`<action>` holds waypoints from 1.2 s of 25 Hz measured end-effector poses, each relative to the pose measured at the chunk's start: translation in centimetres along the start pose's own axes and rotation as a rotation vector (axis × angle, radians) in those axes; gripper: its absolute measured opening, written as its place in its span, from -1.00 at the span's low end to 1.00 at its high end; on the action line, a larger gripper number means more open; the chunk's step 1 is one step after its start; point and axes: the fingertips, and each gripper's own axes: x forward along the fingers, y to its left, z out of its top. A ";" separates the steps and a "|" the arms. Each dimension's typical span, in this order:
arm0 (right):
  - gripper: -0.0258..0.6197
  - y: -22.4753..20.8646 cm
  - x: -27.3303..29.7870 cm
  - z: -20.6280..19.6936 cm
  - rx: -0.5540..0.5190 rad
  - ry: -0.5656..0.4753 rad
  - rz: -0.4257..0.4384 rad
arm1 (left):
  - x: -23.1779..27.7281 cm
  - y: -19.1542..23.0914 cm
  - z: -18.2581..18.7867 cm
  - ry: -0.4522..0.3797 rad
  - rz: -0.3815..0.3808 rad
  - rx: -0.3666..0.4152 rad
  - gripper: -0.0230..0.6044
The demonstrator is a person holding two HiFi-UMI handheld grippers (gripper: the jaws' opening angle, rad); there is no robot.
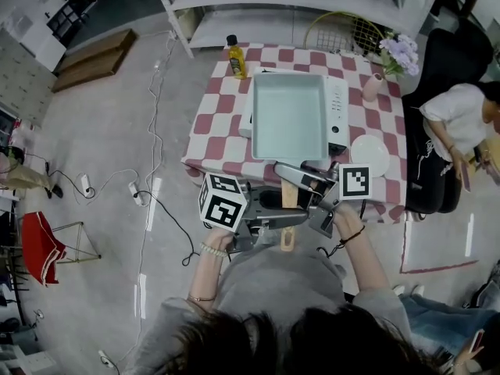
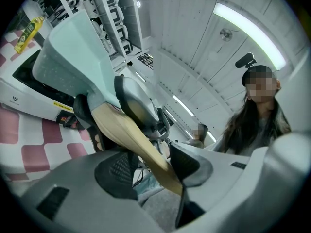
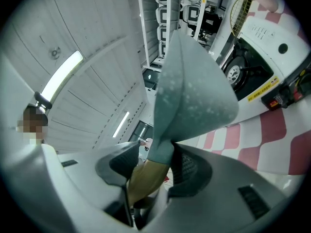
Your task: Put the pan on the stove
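As I look down through the head view, the pale green square pan [image 1: 289,116] is over the white stove [image 1: 337,104], which stands on the red and white checked table [image 1: 215,131]. The pan covers most of the stove's left part. I cannot tell whether its bottom already rests on the stove or hangs just above it.

Its wooden handle [image 1: 288,201] points toward the near edge of the table, to the person who holds my two tools. The right gripper [image 3: 146,171] is clamped on this handle close to the pan body, with one dark pad pressing on each side of the wood. The left gripper [image 2: 155,171] is closed on the same handle further toward its near end, so the pan lies on the far side of both grippers. In the left gripper view, the right gripper's jaw shows further up the handle.

At the far left corner of the table stands a yellow bottle [image 1: 234,57]. A white plate [image 1: 369,155] lies just right of the stove, near the front edge.
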 end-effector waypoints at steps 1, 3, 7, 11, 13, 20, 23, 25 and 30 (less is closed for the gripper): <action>-0.28 -0.3 0.1 0.1 0.002 -0.007 -0.002 | -0.2 0.3 0.0 0.006 -0.004 0.000 -0.27; -0.28 -0.7 0.3 0.4 0.000 -0.017 -0.005 | -0.4 0.7 0.1 0.014 -0.012 -0.002 -0.27; -0.29 -1.4 0.8 1.0 0.007 -0.033 -0.016 | -0.9 1.5 0.6 0.024 -0.024 -0.012 -0.27; -0.29 -2.0 1.1 2.0 0.014 -0.052 -0.016 | -1.2 2.3 1.3 0.029 -0.032 -0.024 -0.27; -0.29 -2.5 1.2 2.5 0.020 -0.058 -0.020 | -1.3 2.8 1.7 0.032 -0.036 -0.034 -0.27; -0.29 -4.4 1.7 4.4 0.062 -0.076 -0.029 | -1.4 4.9 3.3 0.041 -0.044 -0.067 -0.27; -0.29 -5.4 1.7 5.3 0.066 -0.076 -0.029 | -1.3 6.0 3.8 0.051 -0.043 -0.079 -0.27; -0.29 -6.2 1.6 5.9 0.072 -0.073 -0.030 | -1.1 6.9 4.1 0.055 -0.041 -0.089 -0.27; -0.29 -7.9 2.0 7.1 0.097 -0.058 -0.036 | -1.1 8.8 5.1 0.056 -0.033 -0.113 -0.27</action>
